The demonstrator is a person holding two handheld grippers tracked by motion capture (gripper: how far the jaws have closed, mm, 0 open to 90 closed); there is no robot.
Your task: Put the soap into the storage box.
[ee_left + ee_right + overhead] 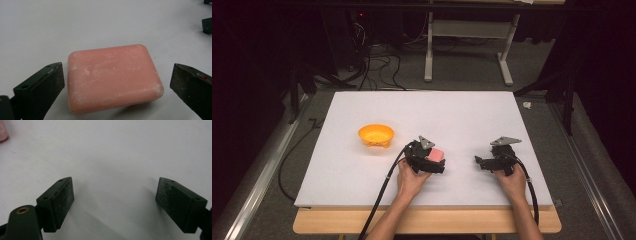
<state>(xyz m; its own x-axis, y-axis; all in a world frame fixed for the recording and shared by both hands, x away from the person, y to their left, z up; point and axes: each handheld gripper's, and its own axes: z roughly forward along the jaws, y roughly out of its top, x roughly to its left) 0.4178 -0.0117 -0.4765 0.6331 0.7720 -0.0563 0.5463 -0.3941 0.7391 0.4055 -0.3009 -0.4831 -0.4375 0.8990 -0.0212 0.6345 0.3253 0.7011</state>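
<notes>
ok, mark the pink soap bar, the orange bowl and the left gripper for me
pink soap bar (112, 77), left gripper view, middle of its top face.
orange bowl (376, 135), high view, its inner wall.
left gripper (116, 82), left gripper view, midway between its open jaws, which flank the bar.

Right gripper (115, 202) — jaws apart over white table (120, 150)

A pink soap bar (113, 78), streaked with whitish scuffs, is being framed between black jaws. An orange bowl (376, 135) is being shown beyond them on a white board (362, 175).
</notes>
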